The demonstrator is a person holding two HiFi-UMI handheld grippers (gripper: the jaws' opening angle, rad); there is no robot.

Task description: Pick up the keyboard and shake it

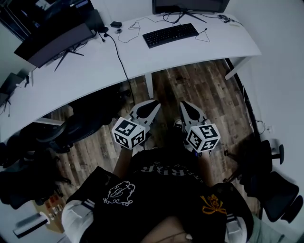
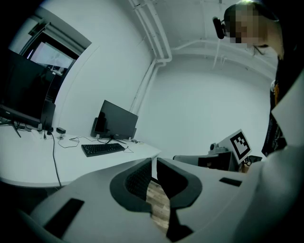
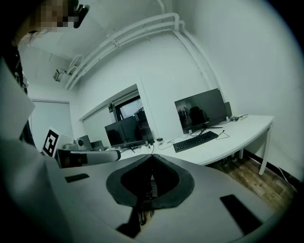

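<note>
A black keyboard (image 1: 171, 34) lies on the white desk (image 1: 90, 71) in front of a monitor (image 1: 190, 4), far ahead of both grippers. It also shows in the left gripper view as keyboard (image 2: 102, 149) and in the right gripper view as keyboard (image 3: 195, 141). My left gripper (image 1: 154, 103) and right gripper (image 1: 183, 104) are held side by side close to the person's body, over the wooden floor, pointing toward the desk. Left gripper (image 2: 154, 163) is shut with only a thin slit and nothing between the jaws. Right gripper (image 3: 152, 159) is shut and empty.
A second monitor (image 1: 52, 40) stands at the desk's left, with a black cable (image 1: 121, 61) running off the desk edge. Dark office chairs sit at the left (image 1: 71, 128) and at the right (image 1: 275, 190). A desk leg (image 1: 149, 85) stands ahead.
</note>
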